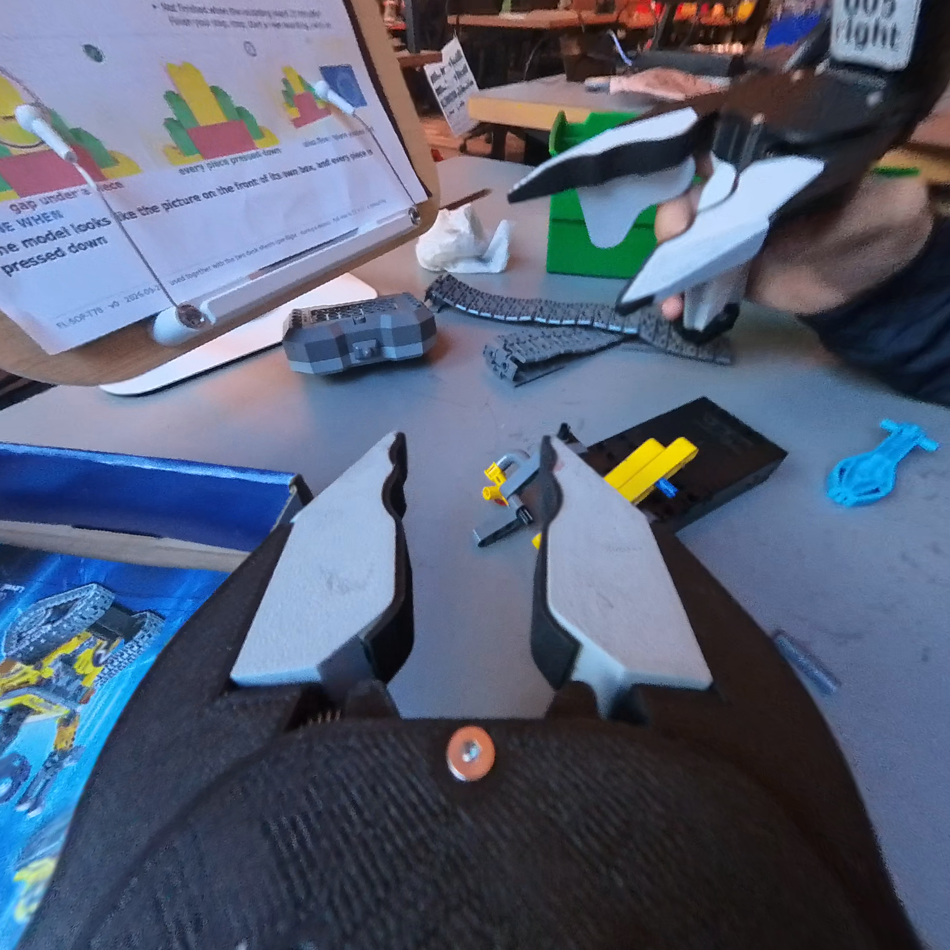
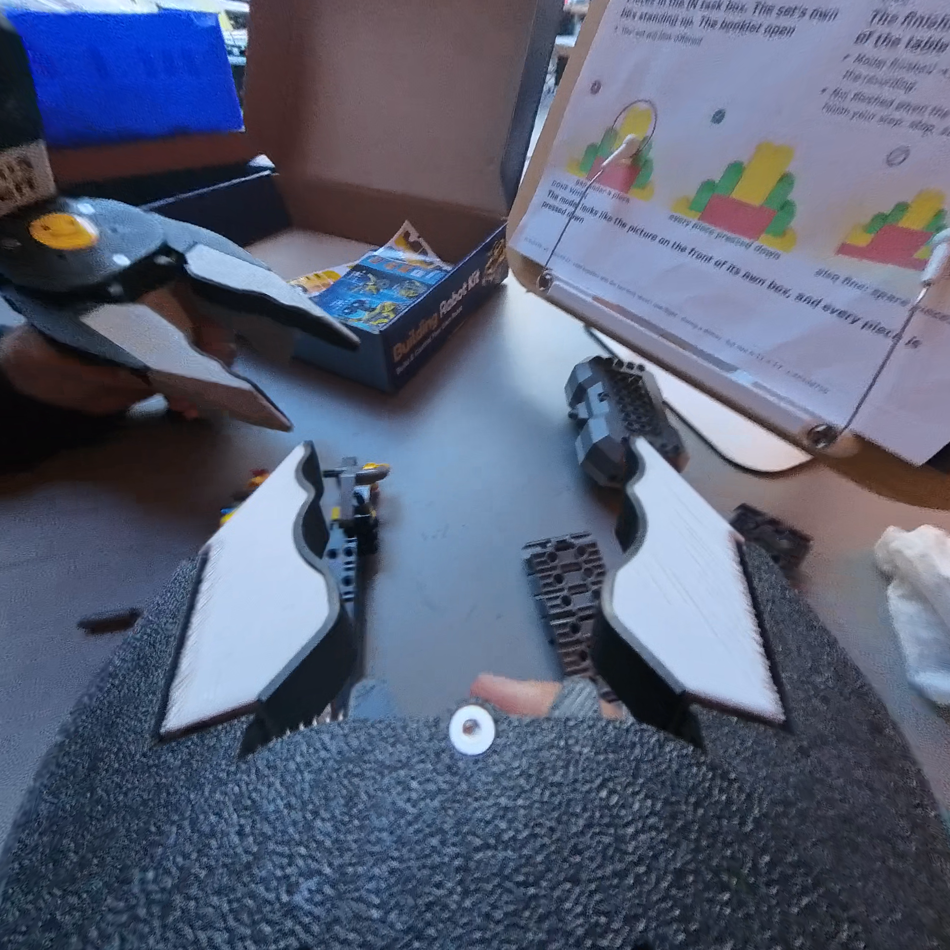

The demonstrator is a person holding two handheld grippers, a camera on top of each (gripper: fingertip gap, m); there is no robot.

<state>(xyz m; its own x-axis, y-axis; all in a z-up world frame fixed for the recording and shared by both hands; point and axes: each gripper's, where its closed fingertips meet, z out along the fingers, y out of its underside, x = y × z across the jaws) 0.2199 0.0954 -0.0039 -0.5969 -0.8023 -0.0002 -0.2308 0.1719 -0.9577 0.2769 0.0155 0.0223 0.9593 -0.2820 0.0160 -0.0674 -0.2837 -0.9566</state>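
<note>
Left hand-held gripper (image 1: 473, 447), jaws apart and empty, above grey counter (image 1: 462, 406); small yellow-grey assembly (image 1: 506, 480) just beyond. Right hand-held gripper (image 2: 470, 452), likewise apart, over track piece (image 2: 563, 581). Farther: grey block (image 1: 360, 336), stand (image 1: 205, 180).

A white printed sheet (image 1: 216, 169) is clipped on a wooden stand, ahead and left of the left tongs (image 1: 472, 442). It carries black lines of type and short captions under coloured block drawings. In the right wrist view the sheet stands ahead and right of the right tongs (image 2: 473, 447). A dark blue box (image 2: 437, 329), ahead of the right tongs, bears yellow lettering along its side, and a printed booklet (image 2: 370, 282) lies in it. A white label (image 1: 869, 31) with dark characters sits on the right tongs' body. A small white card (image 1: 452, 82) far beyond the left tongs shows blurred, unreadable writing.
</note>
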